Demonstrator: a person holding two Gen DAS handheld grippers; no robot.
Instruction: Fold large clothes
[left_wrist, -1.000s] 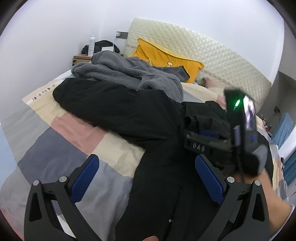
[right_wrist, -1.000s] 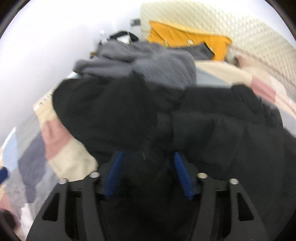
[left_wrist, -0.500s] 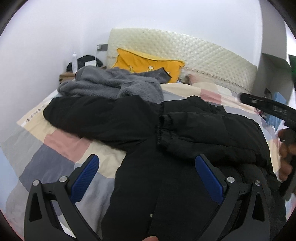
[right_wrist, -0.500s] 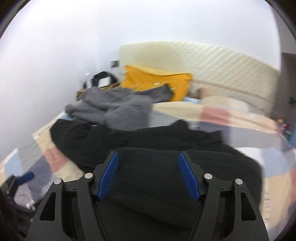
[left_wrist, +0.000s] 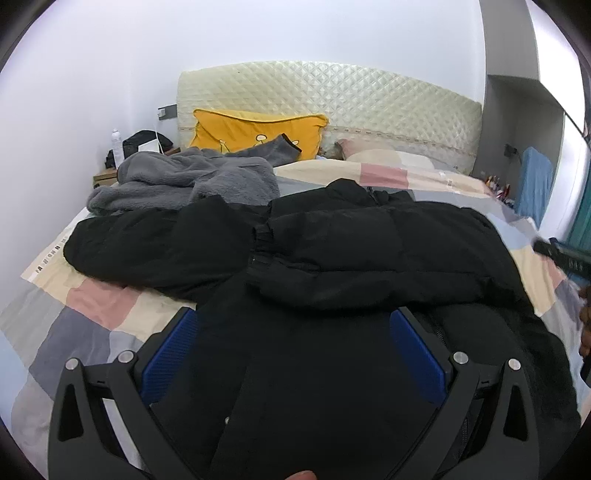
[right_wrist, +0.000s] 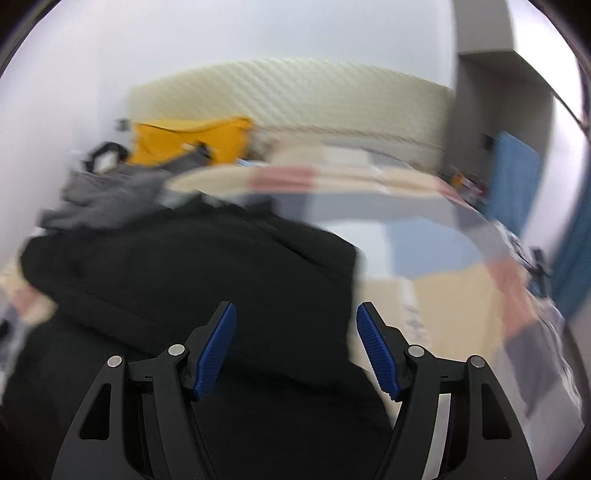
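both jaws apart | black jacket (left_wrist: 332, 258) spread beneath and between them, ungripped

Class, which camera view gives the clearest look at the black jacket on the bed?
The left wrist view: the black jacket lies sharp, its folded sleeve and cuff visible. The right wrist view shows the jacket only as a motion-blurred dark mass.

- Your left hand-held gripper (left_wrist: 293, 343) is level and pointed forward, its blue-padded fingers (left_wrist: 168, 354) spread wide with nothing pinched between them.
- Your right hand-held gripper (right_wrist: 296, 341) is likewise parted, pads (right_wrist: 376, 354) apart and gripping nothing; its view is motion-blurred.
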